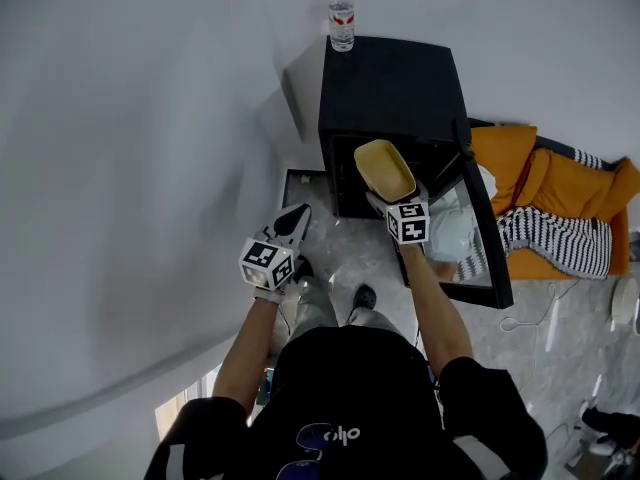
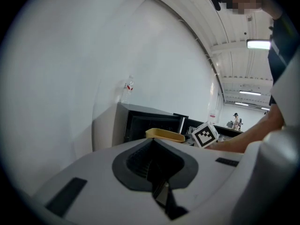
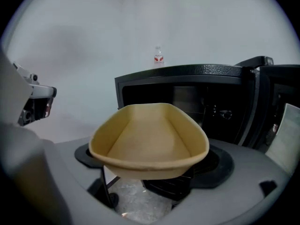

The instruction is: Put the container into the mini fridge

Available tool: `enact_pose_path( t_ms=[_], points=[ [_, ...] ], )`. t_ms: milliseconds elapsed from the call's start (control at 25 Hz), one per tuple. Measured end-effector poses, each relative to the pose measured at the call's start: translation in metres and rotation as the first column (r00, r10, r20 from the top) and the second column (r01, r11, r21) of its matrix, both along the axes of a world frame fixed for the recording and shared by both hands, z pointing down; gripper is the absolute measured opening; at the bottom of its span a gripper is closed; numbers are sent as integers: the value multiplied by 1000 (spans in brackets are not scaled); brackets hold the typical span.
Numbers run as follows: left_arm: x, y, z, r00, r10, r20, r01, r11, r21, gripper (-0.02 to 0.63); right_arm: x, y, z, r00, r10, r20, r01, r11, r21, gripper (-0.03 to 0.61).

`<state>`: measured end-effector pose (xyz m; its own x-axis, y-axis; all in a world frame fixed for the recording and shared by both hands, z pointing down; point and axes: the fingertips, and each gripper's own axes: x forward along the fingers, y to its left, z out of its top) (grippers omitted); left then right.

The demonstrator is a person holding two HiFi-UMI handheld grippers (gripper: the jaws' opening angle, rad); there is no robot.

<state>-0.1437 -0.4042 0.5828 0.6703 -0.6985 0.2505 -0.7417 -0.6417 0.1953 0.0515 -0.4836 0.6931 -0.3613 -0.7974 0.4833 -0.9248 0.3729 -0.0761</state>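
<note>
We have the shallow tan oval container [image 3: 150, 139] clamped by its near rim in our right gripper [image 1: 388, 200]. It is held roughly level in the air, just in front of the open mouth of the black mini fridge [image 1: 390, 88], whose door [image 1: 487, 238] stands swung out to the right. Our left gripper [image 1: 292, 224] hangs off to the side, jaws together on nothing. A clear plastic water bottle [image 1: 342, 23] stands on the fridge top. We judge the carry nearly done. Next we need to push the container forward through the opening, keeping it level, set it down inside and let go.
</note>
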Motion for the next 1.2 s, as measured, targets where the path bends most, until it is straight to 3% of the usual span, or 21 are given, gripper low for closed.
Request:
enact_pose_path(
  t_ms=[200,560,1200],
  points=[
    [-2,-20,15,997,72,12,-71,997,-20,8,-3,-41,11,999,48,-21,-48,999,-2,541],
    [-5,-34,17,998,53,-34,-55,998,-36,7,-9,-98,25,995,97,-20,-96,995,26,541],
    [19,-62,22,995,83,-49,-84,996,-18,8,-28,-123,40,995,93,-36,-92,995,24,541]
  ],
)
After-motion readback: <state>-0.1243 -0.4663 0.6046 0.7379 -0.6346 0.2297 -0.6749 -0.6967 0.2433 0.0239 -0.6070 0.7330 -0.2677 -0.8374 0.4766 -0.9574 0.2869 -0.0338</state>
